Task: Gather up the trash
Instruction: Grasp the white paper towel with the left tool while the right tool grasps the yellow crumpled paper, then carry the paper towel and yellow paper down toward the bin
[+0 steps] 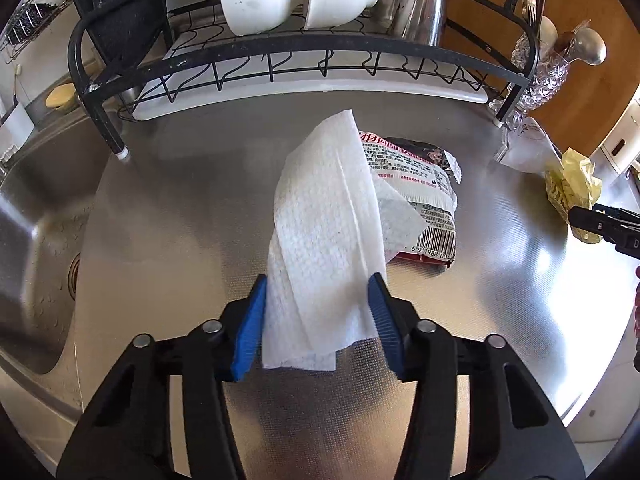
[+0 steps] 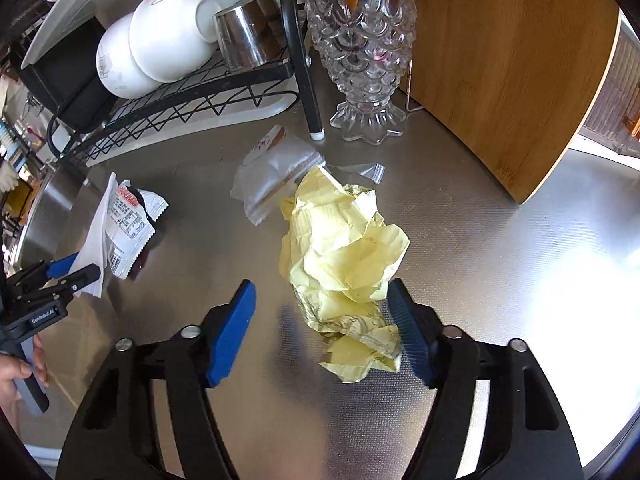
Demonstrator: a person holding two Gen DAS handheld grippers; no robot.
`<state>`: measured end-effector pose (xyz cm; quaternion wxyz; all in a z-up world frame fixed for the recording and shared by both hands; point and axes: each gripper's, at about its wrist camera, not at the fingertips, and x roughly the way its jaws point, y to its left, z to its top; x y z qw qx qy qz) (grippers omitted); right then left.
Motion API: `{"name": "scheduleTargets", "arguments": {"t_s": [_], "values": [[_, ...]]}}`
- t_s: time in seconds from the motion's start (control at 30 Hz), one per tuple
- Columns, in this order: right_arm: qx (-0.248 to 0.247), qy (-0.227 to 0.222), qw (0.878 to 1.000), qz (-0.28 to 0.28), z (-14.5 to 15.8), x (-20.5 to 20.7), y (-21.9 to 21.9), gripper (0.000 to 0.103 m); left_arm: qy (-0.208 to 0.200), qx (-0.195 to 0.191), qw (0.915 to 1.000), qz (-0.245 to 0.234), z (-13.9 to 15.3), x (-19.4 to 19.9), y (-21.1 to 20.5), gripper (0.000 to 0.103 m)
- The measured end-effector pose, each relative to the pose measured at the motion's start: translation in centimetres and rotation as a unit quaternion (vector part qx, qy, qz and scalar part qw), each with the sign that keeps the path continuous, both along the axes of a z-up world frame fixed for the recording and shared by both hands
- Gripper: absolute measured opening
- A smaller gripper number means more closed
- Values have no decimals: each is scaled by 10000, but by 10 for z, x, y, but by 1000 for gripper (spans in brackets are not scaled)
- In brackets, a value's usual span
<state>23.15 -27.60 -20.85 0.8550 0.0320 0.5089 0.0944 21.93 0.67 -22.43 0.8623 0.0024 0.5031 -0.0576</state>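
Observation:
In the left wrist view my left gripper point(image 1: 318, 294) is shut on a white paper towel point(image 1: 324, 224), both blue pads touching its sides; it hangs over a red and white snack wrapper point(image 1: 424, 200) on the steel counter. In the right wrist view my right gripper point(image 2: 322, 300) is open around a crumpled yellow paper point(image 2: 340, 248); the right pad touches it, the left pad stands apart. A clear plastic bag point(image 2: 276, 168) lies just beyond the yellow paper. The left gripper with the towel point(image 2: 94, 240) also shows at the left there.
A black dish rack point(image 1: 280, 52) with white bowls and steel cups stands at the back. A sink point(image 1: 36, 240) lies to the left. A glass fish vase point(image 2: 362, 60) and a wooden board point(image 2: 508, 72) stand at the back right.

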Motion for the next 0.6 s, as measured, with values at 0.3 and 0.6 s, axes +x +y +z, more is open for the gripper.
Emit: {"name": "scheduleTargets", "arguments": {"t_s": [0.3, 0.6], "values": [[38, -90, 9999, 108, 4, -12, 4, 35, -14, 40, 10000, -60, 4, -2, -2, 3], [82, -621, 9980, 94, 54, -35, 1, 35, -483, -11, 9987, -145, 50, -23, 0, 2]]}}
